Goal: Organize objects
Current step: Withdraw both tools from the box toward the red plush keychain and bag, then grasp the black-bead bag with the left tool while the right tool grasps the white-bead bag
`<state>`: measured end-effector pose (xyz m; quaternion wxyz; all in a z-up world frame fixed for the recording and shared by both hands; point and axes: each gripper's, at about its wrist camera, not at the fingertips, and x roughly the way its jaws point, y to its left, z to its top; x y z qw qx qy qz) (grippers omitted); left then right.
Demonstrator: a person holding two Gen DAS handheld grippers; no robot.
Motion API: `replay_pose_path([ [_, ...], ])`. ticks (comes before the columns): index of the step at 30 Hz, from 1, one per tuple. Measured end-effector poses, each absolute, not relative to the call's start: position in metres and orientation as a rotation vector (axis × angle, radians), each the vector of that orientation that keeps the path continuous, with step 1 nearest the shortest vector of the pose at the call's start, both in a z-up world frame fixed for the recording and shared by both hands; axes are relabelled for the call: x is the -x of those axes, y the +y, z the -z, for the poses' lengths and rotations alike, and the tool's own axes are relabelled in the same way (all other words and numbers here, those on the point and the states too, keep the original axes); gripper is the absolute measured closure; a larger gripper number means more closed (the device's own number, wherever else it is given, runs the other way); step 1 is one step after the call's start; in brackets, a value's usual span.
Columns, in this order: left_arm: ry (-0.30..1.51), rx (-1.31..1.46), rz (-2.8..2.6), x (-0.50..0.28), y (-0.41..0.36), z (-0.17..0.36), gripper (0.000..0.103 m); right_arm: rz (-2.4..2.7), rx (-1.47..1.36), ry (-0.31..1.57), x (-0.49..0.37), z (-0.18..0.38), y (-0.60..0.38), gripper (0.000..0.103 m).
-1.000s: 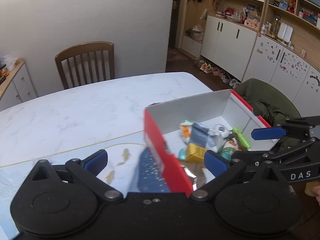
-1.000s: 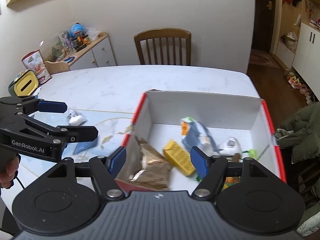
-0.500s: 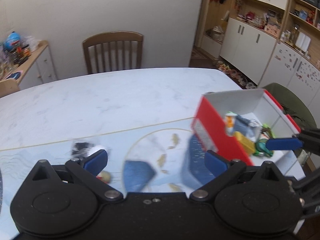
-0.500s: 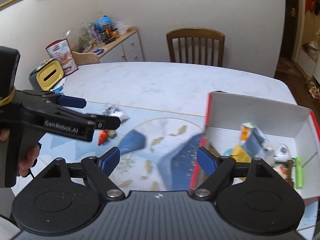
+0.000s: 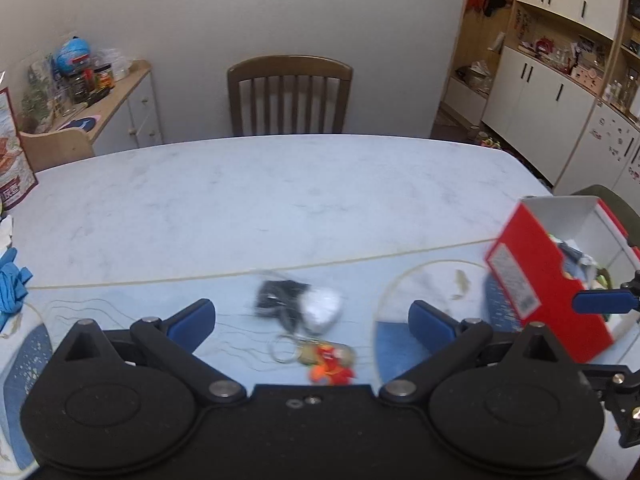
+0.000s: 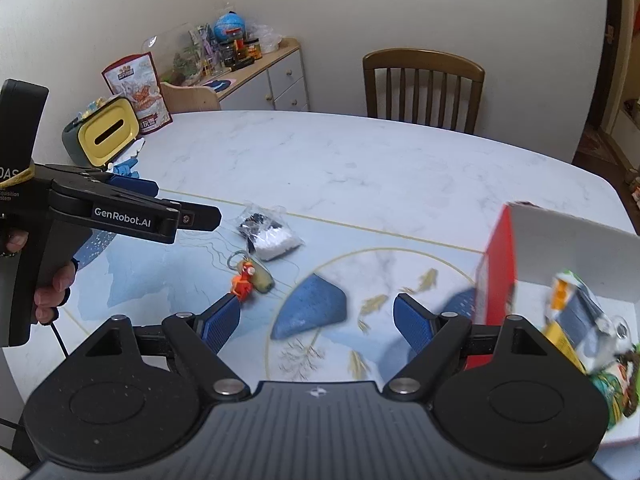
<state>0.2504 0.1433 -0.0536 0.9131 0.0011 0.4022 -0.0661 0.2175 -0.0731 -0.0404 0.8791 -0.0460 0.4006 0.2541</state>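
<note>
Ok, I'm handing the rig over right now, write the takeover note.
Left tool: open, empty, above the mat, pointed at the loose items.
Right tool: open, empty, above the mat beside the red box.
Done: several small items already lie in the red box at the table's right end.
Left: the clear bag with black and white contents, and the orange keychain just nearer than it, both on the mat, apart from the box.
Likely next: left tool takes the keychain or the bag.
</note>
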Motion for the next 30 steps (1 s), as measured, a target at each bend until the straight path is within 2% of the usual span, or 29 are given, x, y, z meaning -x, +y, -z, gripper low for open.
replay_pose_path([
  [16, 0.908, 0.013, 0.109, -0.31, 0.211, 0.103, 0.0, -0.564, 0.202, 0.874, -0.264, 0.078, -0.005, 0.019],
  [30, 0.968, 0.04, 0.198, -0.348, 0.207, 0.138, 0.001, -0.61, 0.278, 0.868, -0.31, 0.112, 0.041, 0.019],
])
